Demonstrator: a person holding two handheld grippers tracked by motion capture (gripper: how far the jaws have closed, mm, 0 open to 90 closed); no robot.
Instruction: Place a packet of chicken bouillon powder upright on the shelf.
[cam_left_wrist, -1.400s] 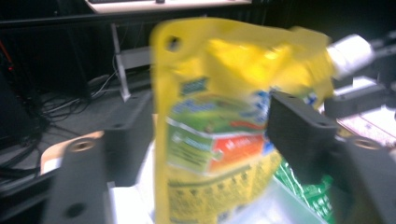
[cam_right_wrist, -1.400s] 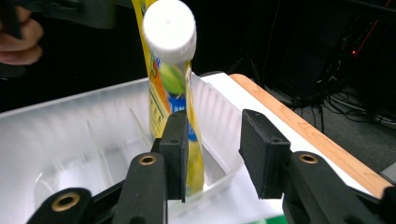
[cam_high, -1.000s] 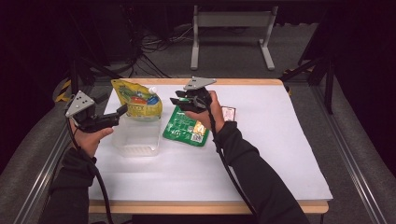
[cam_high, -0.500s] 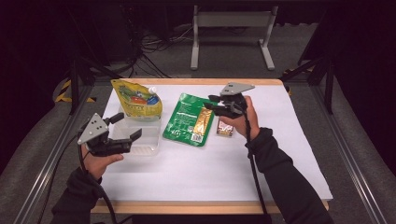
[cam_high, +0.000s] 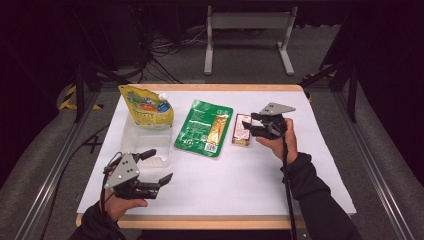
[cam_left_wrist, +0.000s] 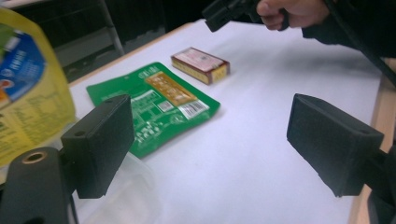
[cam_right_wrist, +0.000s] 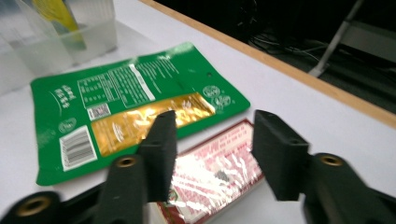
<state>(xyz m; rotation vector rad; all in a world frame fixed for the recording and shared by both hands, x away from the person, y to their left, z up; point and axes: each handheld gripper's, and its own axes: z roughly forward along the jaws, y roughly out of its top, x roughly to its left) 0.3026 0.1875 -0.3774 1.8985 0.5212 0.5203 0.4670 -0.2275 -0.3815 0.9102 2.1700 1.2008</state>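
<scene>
A small red box (cam_high: 242, 129) lies on the white table (cam_high: 300, 170) beside a green packet (cam_high: 204, 127). My right gripper (cam_high: 250, 124) hovers at the box's right end. Its jaws have just been opening, and in the right gripper view (cam_right_wrist: 217, 149) they stand apart above the red box (cam_right_wrist: 215, 182) without pressing it. The green packet (cam_right_wrist: 126, 112) lies just beyond. My left gripper (cam_high: 159, 166) is open near the front left edge and holds nothing. Its own view (cam_left_wrist: 210, 144) looks over the green packet (cam_left_wrist: 154, 105) toward the red box (cam_left_wrist: 201, 65).
A yellow spouted pouch (cam_high: 145, 105) stands in a clear plastic container (cam_high: 145, 142) at the back left, just beyond my left gripper. Metal rails run along both sides of the table. A metal stand (cam_high: 247, 30) is on the floor behind.
My left gripper has drawn back from the container toward the near edge. My right gripper has moved right from the green packet to the red box, and its jaws have widened.
</scene>
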